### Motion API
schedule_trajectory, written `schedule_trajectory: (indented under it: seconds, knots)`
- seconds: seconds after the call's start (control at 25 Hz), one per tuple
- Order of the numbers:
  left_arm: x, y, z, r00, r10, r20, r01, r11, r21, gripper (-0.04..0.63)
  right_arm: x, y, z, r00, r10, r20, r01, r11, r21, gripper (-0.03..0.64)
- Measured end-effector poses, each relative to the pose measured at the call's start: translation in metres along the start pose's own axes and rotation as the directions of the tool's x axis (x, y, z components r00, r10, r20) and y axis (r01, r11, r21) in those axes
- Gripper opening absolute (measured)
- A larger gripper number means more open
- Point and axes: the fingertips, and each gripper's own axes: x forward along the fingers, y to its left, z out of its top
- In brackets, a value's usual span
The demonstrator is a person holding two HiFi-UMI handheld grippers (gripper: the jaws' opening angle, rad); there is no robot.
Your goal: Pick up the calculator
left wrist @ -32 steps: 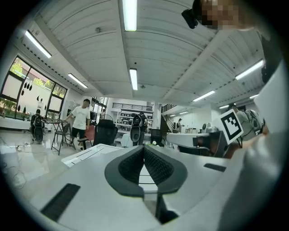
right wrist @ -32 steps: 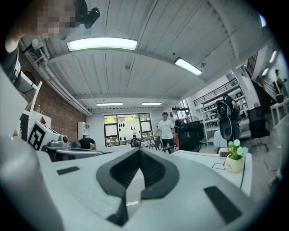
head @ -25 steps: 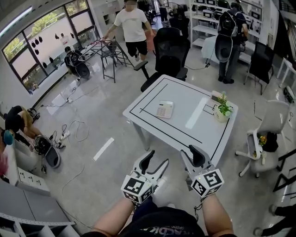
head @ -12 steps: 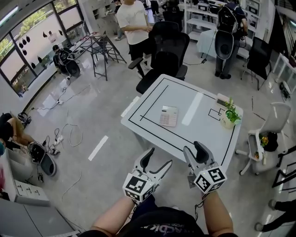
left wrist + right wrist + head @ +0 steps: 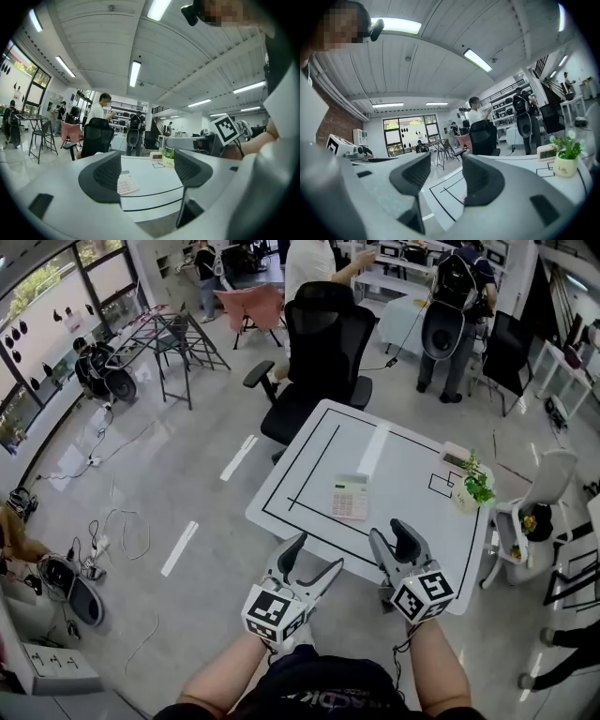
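Observation:
A pale calculator [image 5: 352,496] with a pinkish keypad lies flat near the middle of the white table [image 5: 412,460], inside its black taped outline. In the left gripper view the calculator [image 5: 127,183] shows just past the left jaw. My left gripper [image 5: 311,561] hovers open at the table's near edge, nothing between its jaws. To its right, my right gripper [image 5: 392,538] stands open over the near edge, also with nothing in it. Both are short of the calculator. In the right gripper view only the table [image 5: 445,194] and its black lines show between the jaws.
A small potted plant [image 5: 473,488] and a little white clock [image 5: 456,457] stand at the table's right side. A black office chair [image 5: 319,348] sits behind the table, a white chair [image 5: 534,517] to its right. People stand at the back; cables lie on the floor at left.
Both grippers have come forward to the table's near edge, and their jaws have widened. The calculator lies where it did on the table.

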Motion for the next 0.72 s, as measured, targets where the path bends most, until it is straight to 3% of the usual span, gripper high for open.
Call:
schedule_trajectory:
  seconds: [0.28,0.72]
  knots:
    - [0.002,0.046,0.004,0.999,-0.045,0.002,0.045,0.999,-0.012,0.341,0.047,0.004,0.002,0.999,-0.049,0.004,0.049,0.999,0.002,0.196]
    - [0.022,0.083,-0.001,0.999,-0.049,-0.017,0.048,0.998,-0.044,0.341,0.088,-0.016,-0.004,0.997,-0.072,-0.018,0.073,0.997,0.011,0.195]
